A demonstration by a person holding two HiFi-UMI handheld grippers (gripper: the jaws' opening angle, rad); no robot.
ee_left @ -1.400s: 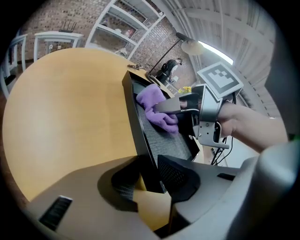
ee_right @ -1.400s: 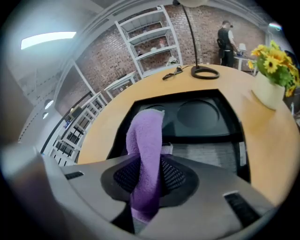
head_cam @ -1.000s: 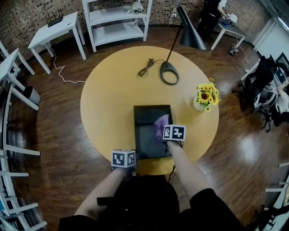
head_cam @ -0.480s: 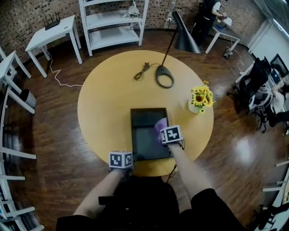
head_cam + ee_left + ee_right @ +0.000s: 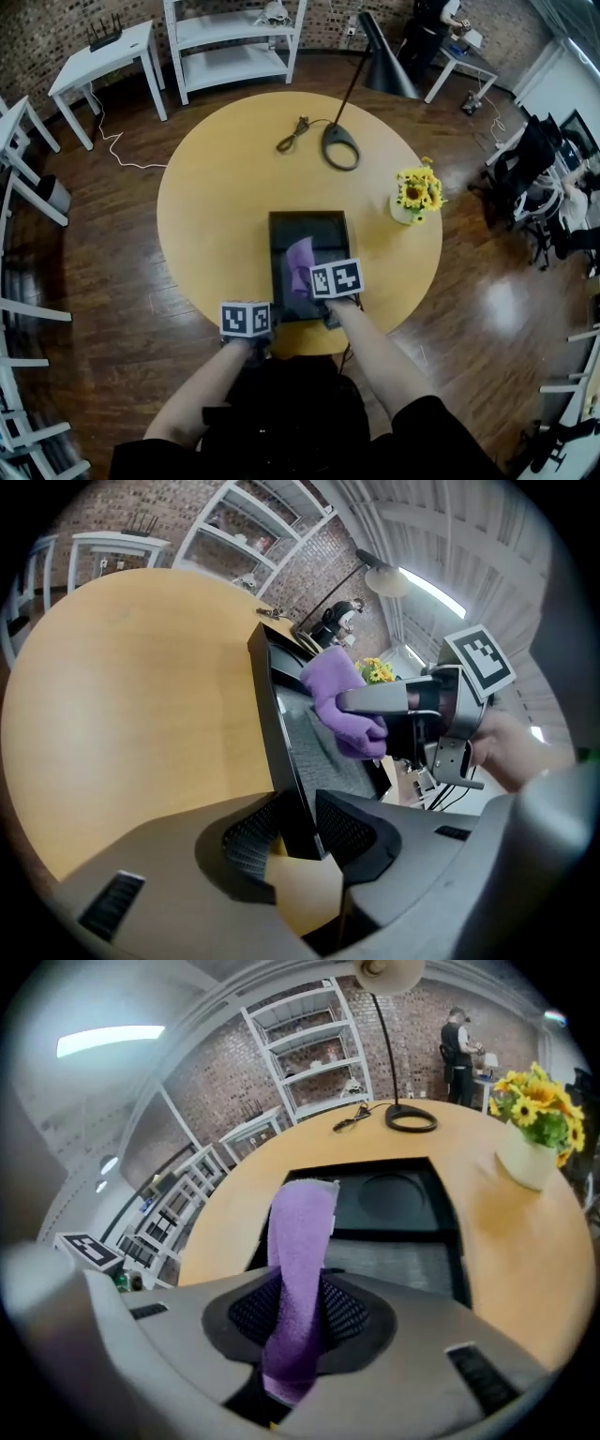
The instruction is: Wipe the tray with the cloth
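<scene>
The left gripper is clamping the near-left rim of the black rectangular plastic tray. The right gripper is pinching the purple fleecy cloth over the tray's middle. Beyond the tray, to its right, yellow sunflowers in a white vase are standing, and a black lamp base is sitting farther off.

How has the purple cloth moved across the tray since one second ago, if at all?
Yes. The cloth slid left over the tray, from its right side toward its middle.
</scene>
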